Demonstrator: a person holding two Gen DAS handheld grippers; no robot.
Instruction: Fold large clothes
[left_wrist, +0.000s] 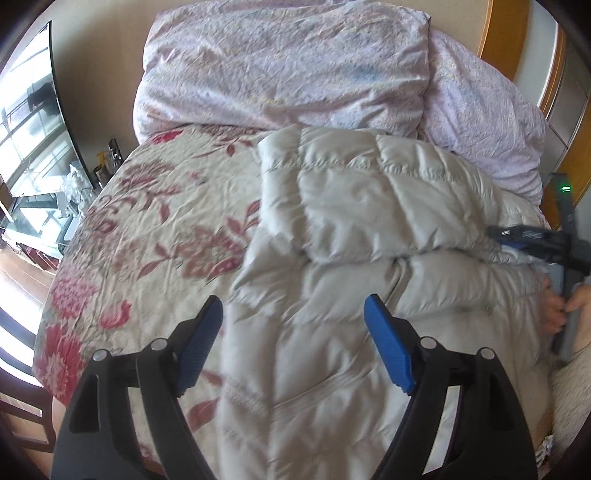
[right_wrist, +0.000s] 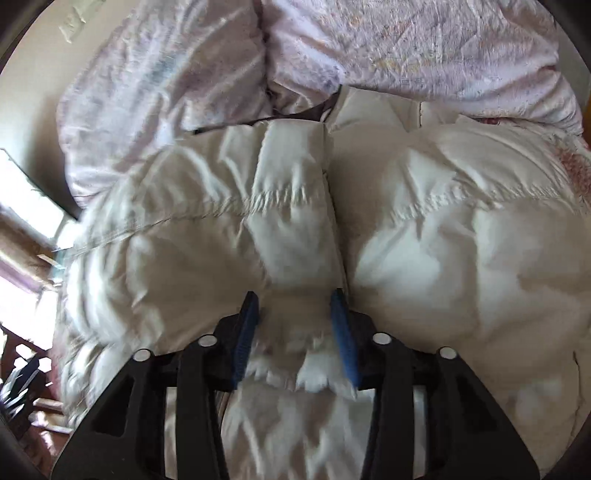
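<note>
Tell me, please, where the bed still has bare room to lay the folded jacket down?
Bare floral bedspread lies left of the down jacket, below the lilac duvet. The right side is crowded by jacket and duvet.

A bed (left_wrist: 110, 229) carried everything. It was covered by a cream sheet (left_wrist: 155, 206) with red and pink flowers. A puffy white coat (left_wrist: 362, 236) lay on the sheet, on the right side of the bed. A big crumpled pale purple quilt (left_wrist: 288, 62) was heaped at the far end, touching the top of the coat.
</note>
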